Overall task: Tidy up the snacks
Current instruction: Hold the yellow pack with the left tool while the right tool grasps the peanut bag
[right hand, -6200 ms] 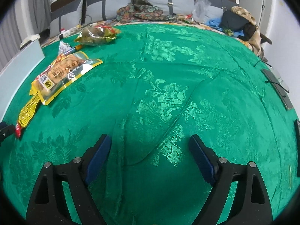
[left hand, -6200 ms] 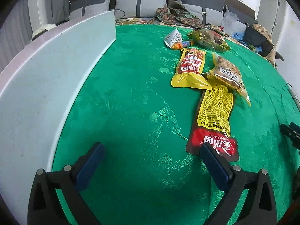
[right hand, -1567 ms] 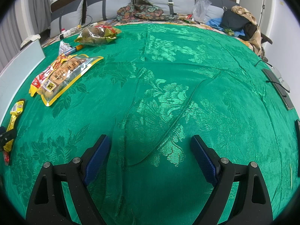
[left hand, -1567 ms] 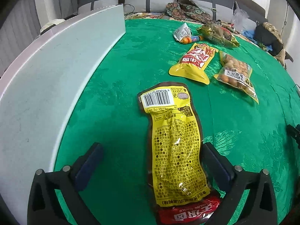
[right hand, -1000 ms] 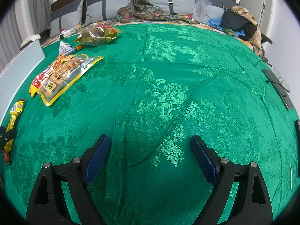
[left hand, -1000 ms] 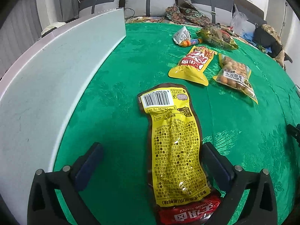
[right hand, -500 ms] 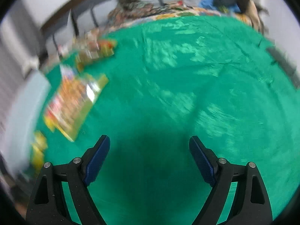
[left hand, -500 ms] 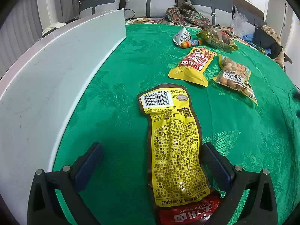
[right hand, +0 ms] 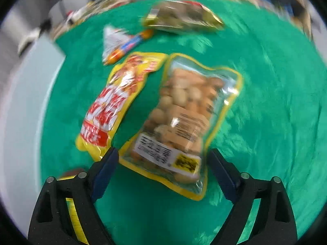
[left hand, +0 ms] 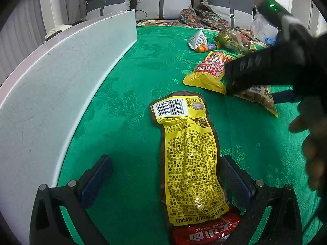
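A green patterned cloth (left hand: 130, 94) covers the table. On it lies a long yellow packet (left hand: 190, 159), barcode end away. Beyond it to the right lie a yellow-red pouch (left hand: 210, 71) and a clear peanut bag (right hand: 179, 122), side by side. Farther beyond them sit a white wrapper (left hand: 197, 39), an orange tube (left hand: 207, 48) and a gold bag (left hand: 235, 40).

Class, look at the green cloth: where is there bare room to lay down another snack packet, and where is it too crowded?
Bare cloth lies between the white board and the long yellow packet, and to the right of the peanut bag. The far end is crowded: the yellow-red packet, small white packet, sausage stick and gold bag sit close together.
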A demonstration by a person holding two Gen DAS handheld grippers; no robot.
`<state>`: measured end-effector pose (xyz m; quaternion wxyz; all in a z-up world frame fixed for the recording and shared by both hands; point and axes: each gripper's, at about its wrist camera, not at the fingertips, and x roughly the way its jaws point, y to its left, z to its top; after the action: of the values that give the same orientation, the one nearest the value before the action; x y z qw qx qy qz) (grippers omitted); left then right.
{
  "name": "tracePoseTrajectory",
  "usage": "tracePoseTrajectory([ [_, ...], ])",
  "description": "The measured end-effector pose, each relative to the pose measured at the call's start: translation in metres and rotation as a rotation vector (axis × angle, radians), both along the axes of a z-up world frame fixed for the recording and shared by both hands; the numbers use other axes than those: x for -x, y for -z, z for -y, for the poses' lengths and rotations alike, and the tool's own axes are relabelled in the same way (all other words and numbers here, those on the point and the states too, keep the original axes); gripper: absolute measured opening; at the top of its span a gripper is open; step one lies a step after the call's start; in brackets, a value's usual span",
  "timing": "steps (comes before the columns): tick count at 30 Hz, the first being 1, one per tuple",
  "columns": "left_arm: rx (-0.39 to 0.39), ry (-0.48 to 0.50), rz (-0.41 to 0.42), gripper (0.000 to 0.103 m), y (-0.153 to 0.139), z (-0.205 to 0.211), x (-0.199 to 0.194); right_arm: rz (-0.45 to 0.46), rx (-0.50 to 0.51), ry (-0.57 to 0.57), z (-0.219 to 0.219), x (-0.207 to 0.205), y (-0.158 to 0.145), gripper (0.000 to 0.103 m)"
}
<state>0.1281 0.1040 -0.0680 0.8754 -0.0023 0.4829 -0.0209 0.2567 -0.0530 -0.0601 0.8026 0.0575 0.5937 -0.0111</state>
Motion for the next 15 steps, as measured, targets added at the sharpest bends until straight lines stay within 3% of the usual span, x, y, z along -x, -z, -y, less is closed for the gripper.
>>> tracePoseTrajectory([
  [2,0.000,0.001,0.000,0.103,0.000,0.000,0.000,0.033,0.075,-0.071,-0.011,0.005,0.002,0.091],
  [5,0.000,0.001,0.000,0.103,-0.001,0.000,-0.001,0.090,0.028,-0.094,0.002,0.016,-0.001,0.083],
  [6,0.000,0.001,0.000,0.103,0.000,0.000,0.000,0.105,0.023,-0.090,0.007,0.019,-0.003,0.077],
  [8,0.000,0.001,0.000,0.103,0.000,0.000,-0.001,0.124,0.011,-0.090,0.015,0.028,-0.007,0.052],
  [9,0.000,0.001,0.000,0.103,-0.001,0.001,-0.001,0.127,0.005,-0.098,0.019,0.031,-0.009,0.050],
  [10,0.000,0.001,0.000,0.103,-0.001,0.001,-0.001,0.127,0.002,-0.111,0.022,0.036,-0.010,0.040],
  [12,-0.002,0.003,-0.005,0.103,-0.001,0.001,-0.002,0.128,-0.018,-0.132,0.028,0.045,-0.014,0.035],
  [14,-0.003,0.025,-0.039,0.103,-0.002,0.002,-0.005,0.142,-0.041,-0.144,0.036,0.054,-0.019,0.002],
  [15,-0.002,0.041,-0.078,0.103,-0.003,0.004,-0.008,0.147,-0.043,-0.146,0.041,0.055,-0.022,0.004],
])
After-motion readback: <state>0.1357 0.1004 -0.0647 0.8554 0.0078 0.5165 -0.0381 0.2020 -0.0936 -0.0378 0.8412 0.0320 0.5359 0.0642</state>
